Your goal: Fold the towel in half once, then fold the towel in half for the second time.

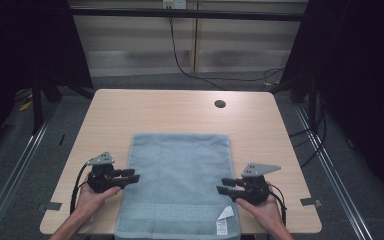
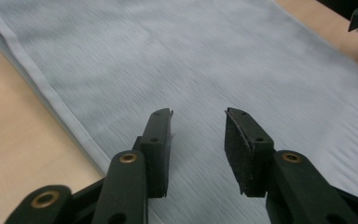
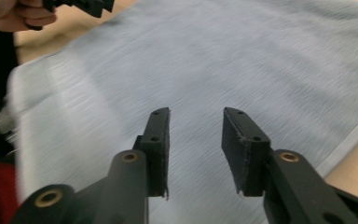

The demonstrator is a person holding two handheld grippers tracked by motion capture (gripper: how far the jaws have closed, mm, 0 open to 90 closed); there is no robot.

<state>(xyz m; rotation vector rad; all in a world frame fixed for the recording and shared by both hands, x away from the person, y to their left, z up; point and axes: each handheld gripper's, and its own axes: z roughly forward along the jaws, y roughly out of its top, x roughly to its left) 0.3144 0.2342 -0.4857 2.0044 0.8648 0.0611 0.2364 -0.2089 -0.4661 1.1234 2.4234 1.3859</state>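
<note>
Wooden bench (image 1: pixel 180 107) carries a blue-grey towel (image 1: pixel 180 175), spread flat at its near middle. Left hand-held gripper (image 1: pixel 131 176) sits at the towel's left edge, right hand-held gripper (image 1: pixel 223 185) over its right edge; both have jaws apart, nothing between them.

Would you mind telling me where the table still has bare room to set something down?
The widest bare strip of table runs behind the towel, up to the round hole. Narrower strips flank the towel on both sides. The near corners are crowded: the left gripper and right gripper sit at the towel's edges there.
</note>
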